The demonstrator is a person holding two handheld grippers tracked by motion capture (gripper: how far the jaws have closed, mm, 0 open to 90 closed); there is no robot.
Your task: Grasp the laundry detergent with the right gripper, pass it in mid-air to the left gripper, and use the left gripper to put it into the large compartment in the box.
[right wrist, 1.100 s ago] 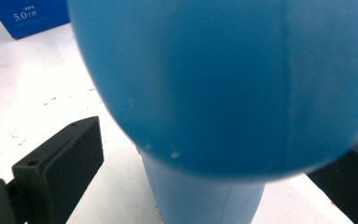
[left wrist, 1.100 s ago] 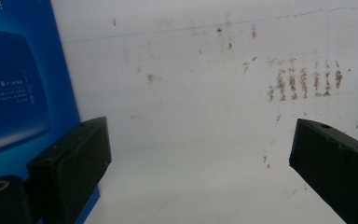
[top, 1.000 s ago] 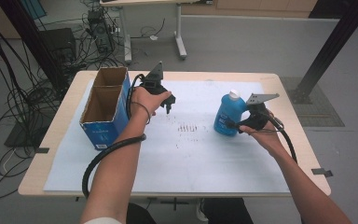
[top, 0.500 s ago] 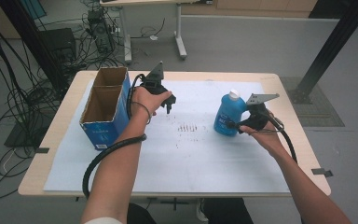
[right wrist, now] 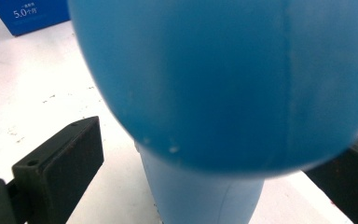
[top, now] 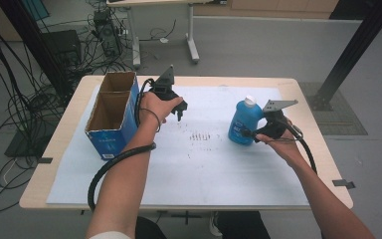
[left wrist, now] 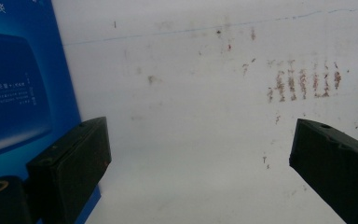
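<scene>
My right claw (top: 252, 133) sits at the blue bottle (top: 242, 121), jaws spread either side of its handle, not yet clamped. Bottle stands upright on the bench (top: 298, 87), well apart from the cardboard box (top: 112, 115). Left claw (top: 180, 108) hangs apart, empty, beside the box. Judgement: grasp pending; lift and transfer remain.

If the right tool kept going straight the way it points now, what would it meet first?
The blue bottle: it stands right ahead of the right tool, between its open jaws, very close in the right gripper view. Whether the jaws already touch it is unclear.
</scene>
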